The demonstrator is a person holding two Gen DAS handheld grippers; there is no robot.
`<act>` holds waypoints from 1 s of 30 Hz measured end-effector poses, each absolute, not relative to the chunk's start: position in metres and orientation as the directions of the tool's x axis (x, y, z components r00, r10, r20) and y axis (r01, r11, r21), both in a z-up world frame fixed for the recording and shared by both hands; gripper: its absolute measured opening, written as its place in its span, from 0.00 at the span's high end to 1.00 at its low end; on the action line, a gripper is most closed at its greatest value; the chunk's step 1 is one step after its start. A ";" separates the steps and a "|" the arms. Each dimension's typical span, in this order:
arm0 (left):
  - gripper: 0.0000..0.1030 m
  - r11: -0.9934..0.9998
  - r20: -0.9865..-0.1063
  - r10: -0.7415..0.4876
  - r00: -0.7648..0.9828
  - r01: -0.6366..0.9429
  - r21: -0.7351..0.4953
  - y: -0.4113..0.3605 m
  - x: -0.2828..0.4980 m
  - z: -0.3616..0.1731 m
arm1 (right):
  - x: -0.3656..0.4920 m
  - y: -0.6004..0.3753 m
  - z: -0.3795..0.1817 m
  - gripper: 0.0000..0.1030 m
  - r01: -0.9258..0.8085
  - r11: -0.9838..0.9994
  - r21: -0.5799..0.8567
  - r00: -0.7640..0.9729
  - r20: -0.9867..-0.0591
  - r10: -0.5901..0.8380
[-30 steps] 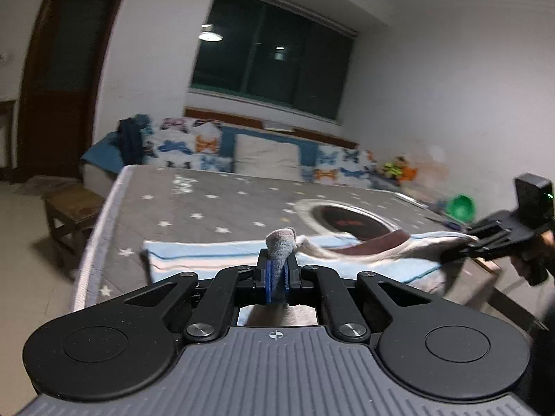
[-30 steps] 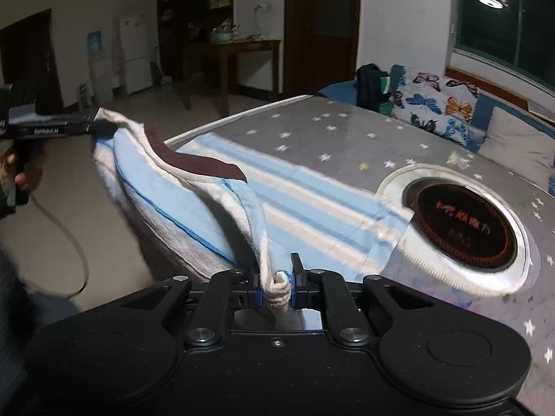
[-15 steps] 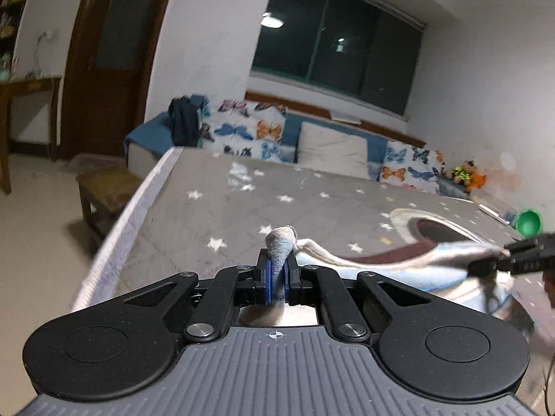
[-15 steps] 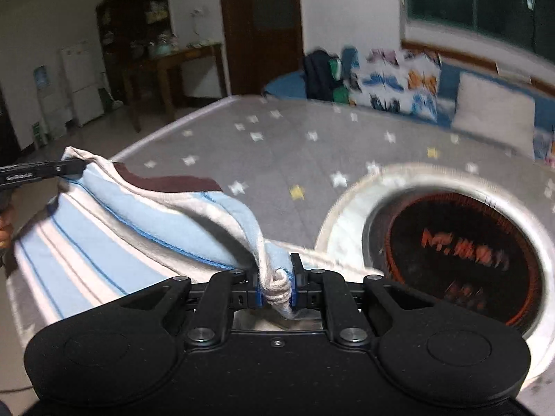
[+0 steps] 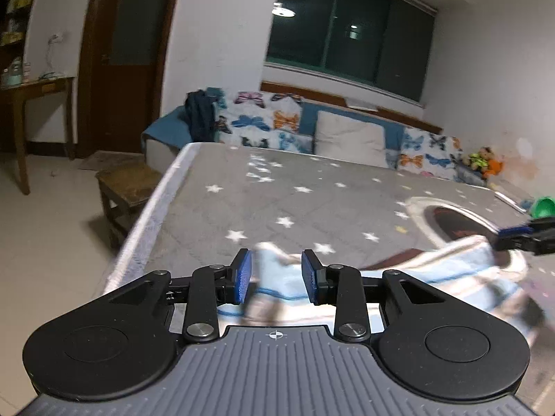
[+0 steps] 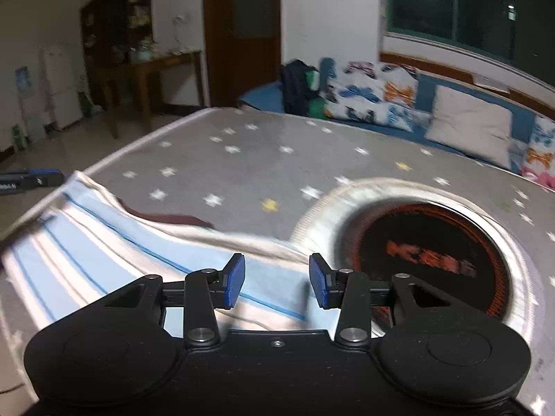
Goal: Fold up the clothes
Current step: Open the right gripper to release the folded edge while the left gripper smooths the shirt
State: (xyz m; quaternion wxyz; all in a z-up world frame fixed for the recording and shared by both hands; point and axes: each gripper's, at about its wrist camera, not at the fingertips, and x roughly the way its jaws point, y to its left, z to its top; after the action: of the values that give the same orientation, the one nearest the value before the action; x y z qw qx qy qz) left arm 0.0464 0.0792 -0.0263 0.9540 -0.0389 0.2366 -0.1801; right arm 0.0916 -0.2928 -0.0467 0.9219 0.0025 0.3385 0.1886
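Note:
A light-blue and white striped garment [image 6: 131, 253] with a dark brown collar lies bunched on the grey star-print mattress [image 6: 260, 145]. My right gripper [image 6: 277, 281] hovers over the garment's near edge. Its jaws are opening, and the blue pads stand apart without pressing any cloth. In the left wrist view a blurred fold of the garment [image 5: 277, 275] sits loose between the opening jaws of my left gripper [image 5: 276, 277]. Each gripper shows in the other's view: the right gripper [image 5: 503, 237] at the garment's far end, the left gripper [image 6: 52, 177] by the mattress corner.
A round dark print in a white ring [image 6: 433, 253] marks the mattress beside the garment. A wooden stool [image 5: 125, 180] stands at the bed's left edge. Beyond it are a butterfly-cushion sofa [image 5: 277, 121] with a dark backpack [image 5: 199, 114], a wooden table [image 5: 34, 86] and a green object [image 5: 543, 206].
Both grippers were shut on the garment's edge and have now opened. The lifted cloth has dropped and slackened onto the mattress. Both hands swung over the bed.

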 end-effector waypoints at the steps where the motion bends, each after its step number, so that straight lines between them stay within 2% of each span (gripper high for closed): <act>1: 0.68 0.921 -0.450 -0.388 0.804 0.354 -0.162 0.071 0.044 -0.027 | 0.092 -0.293 -0.047 0.58 -0.344 0.929 0.134 0.700 -0.623 0.349; 5: 0.68 0.917 -0.511 -0.384 0.769 0.382 -0.116 0.048 0.040 -0.039 | 0.093 -0.293 -0.048 0.59 -0.335 0.932 0.139 0.704 -0.621 0.346; 10: 0.68 0.923 -0.579 -0.372 0.725 0.353 -0.150 0.050 0.046 -0.060 | 0.094 -0.293 -0.049 0.71 -0.324 0.935 0.146 0.707 -0.619 0.342; 11: 0.68 0.923 -0.584 -0.374 0.721 0.351 -0.157 0.052 0.046 -0.062 | 0.094 -0.293 -0.050 0.74 -0.321 0.935 0.147 0.708 -0.619 0.341; 22: 0.65 0.915 -0.595 -0.390 0.702 0.366 -0.168 0.051 0.053 -0.055 | 0.096 -0.292 -0.053 0.76 -0.296 0.941 0.163 0.716 -0.614 0.332; 26: 0.62 0.906 -0.562 -0.417 0.714 0.377 -0.192 0.047 0.066 -0.044 | 0.097 -0.292 -0.054 0.76 -0.287 0.943 0.168 0.719 -0.613 0.328; 30: 0.61 0.915 -0.579 -0.402 0.709 0.332 -0.229 0.048 0.095 -0.049 | 0.098 -0.292 -0.055 0.76 -0.278 0.945 0.174 0.722 -0.611 0.325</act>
State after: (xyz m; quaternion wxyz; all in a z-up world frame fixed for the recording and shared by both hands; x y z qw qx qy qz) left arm 0.0954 0.0482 -0.0494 0.9228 -0.0539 0.3255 -0.1988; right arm 0.0980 -0.2923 -0.0547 0.9272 0.0348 0.3357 0.1626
